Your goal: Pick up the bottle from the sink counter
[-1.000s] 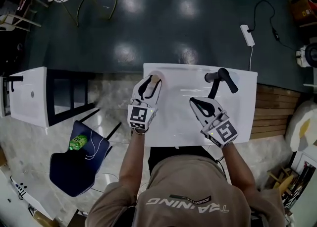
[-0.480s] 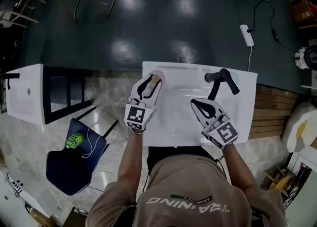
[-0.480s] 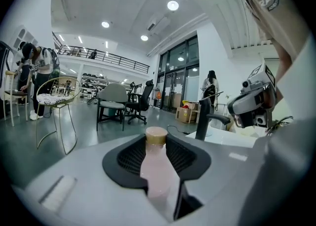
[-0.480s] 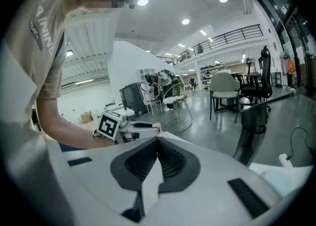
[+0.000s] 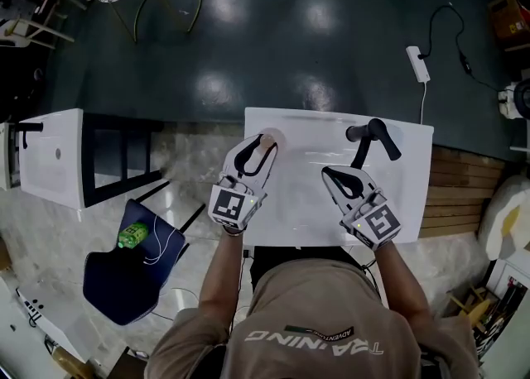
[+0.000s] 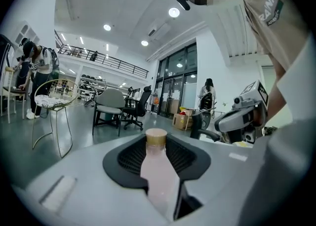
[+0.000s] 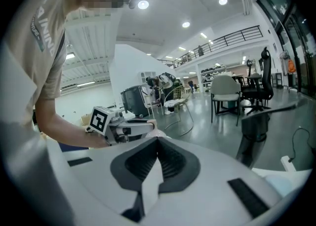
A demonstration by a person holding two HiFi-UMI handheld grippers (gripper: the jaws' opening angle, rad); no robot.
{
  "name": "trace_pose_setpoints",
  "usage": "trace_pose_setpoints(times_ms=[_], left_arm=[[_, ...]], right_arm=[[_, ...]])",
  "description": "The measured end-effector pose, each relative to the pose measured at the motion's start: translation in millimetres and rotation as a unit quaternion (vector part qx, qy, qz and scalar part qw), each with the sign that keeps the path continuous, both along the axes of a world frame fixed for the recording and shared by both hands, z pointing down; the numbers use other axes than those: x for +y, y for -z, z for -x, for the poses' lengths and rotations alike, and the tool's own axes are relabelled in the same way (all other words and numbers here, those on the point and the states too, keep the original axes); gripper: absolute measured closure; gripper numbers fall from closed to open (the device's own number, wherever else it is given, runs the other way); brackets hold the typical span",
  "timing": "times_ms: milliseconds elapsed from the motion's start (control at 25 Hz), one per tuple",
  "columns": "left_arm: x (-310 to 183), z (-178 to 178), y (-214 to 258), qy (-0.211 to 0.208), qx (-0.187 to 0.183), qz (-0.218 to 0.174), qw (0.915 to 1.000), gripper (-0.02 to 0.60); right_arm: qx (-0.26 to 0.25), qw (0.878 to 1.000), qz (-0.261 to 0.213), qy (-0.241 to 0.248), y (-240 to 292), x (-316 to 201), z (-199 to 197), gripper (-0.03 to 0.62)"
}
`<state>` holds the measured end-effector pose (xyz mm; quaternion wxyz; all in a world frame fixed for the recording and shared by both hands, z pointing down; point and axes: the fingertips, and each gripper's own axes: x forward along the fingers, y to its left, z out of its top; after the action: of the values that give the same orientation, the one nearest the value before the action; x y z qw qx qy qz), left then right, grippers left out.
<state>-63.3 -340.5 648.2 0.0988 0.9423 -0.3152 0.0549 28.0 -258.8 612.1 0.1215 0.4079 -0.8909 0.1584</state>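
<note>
A pale pink bottle (image 6: 157, 173) with a tan cap lies lengthwise between the jaws of my left gripper (image 6: 157, 143), which is shut on it. In the head view the left gripper (image 5: 258, 152) is over the left part of the white sink counter (image 5: 306, 220), and the bottle's cap (image 5: 267, 139) pokes out past its tips. Whether the bottle touches the counter I cannot tell. My right gripper (image 5: 333, 174) hovers over the counter's right half, shut with nothing in it; its black pads meet (image 7: 157, 141). The left gripper (image 7: 123, 126) shows beyond it.
A black faucet (image 5: 370, 132) rises at the counter's far right, just beyond the right gripper. Left of the counter stand a blue chair (image 5: 124, 282) with a green bottle (image 5: 131, 236) and a white cabinet (image 5: 51, 158). A power strip (image 5: 416, 64) lies on the dark floor.
Hardly anything: the head view has shifted a little. The left gripper stays shut on the bottle and the right gripper keeps its place.
</note>
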Motion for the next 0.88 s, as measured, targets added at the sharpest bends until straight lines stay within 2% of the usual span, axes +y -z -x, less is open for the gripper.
trace_pose_setpoints(times_ms=[280,520,720,880], left_arm=[[6.9,0.5,41.2,-0.017,0.006,-0.026,0.9995,0.453],[18.9,-1.8,75.8,-0.025,0.004,-0.023,0.9994,0.453],[14.4,-1.3,101.7,-0.041,-0.004,-0.052,0.9978,0.453],[14.6,-4.8,123.0,-0.040,0.002,-0.061,0.9973,0.453]], right_arm=[[-0.010,1.000,-0.019,-0.009,17.2,-2.8,-2.4,0.586],[-0.014,0.999,-0.035,-0.016,39.8,0.2,-6.4,0.586],[-0.023,0.998,-0.056,-0.023,57.2,-6.2,-7.5,0.586],[-0.025,0.997,-0.071,-0.029,66.5,-4.8,-14.3,0.586]])
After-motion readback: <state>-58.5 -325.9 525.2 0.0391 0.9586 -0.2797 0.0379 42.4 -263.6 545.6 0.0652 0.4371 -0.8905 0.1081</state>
